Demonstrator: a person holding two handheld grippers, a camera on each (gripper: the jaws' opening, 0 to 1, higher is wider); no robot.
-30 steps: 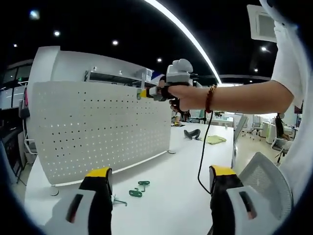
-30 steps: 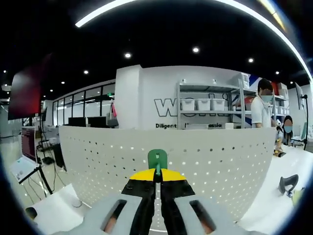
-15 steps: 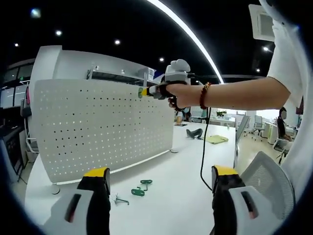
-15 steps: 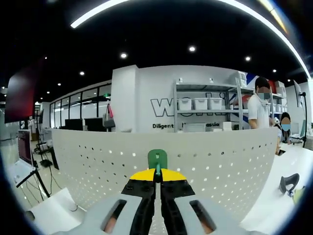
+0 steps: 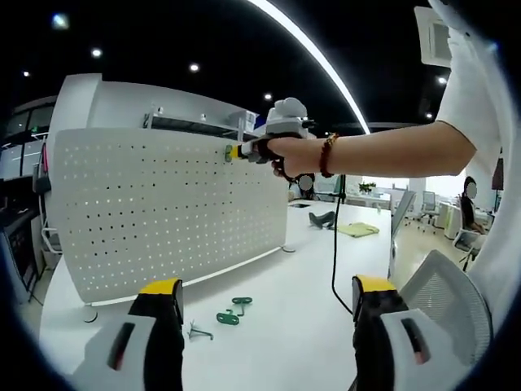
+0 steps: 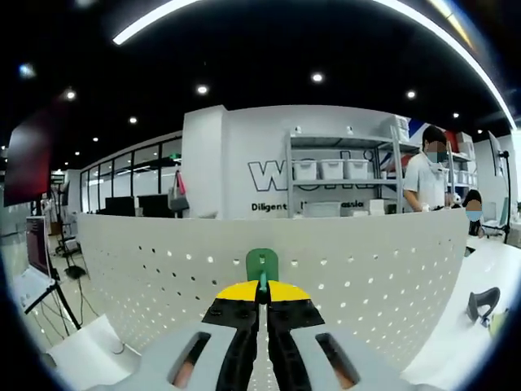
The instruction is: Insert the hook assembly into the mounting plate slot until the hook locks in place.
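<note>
Right gripper (image 6: 262, 295): jaws clenched together on a green hook (image 6: 262, 265), whose flat green tab stands upright above the yellow jaw tips, held up near the top edge of a white pegboard (image 6: 326, 277); whether the hook touches the board cannot be told. The left gripper view shows this same gripper (image 5: 241, 151) from the side, gripped by the person's hand (image 5: 295, 153) with a beaded bracelet (image 5: 326, 155) at the wrist, its yellow tip and the green hook (image 5: 229, 151) up at the pegboard's (image 5: 163, 212) upper edge. Left gripper (image 5: 264, 303): jaws released, standing wide apart with nothing between them, low over a white table (image 5: 301, 285). Loose items on the table between those jaws, in front of the pegboard: two green hooks (image 5: 233, 310) lying close together, and a small grey metal piece (image 5: 198, 331) just beside them. Further items: a black cable (image 5: 335, 244) hanging from the right gripper; shelving with white bins (image 6: 342, 173) behind the pegboard; a standing person (image 6: 427, 183) beside the shelving.
</note>
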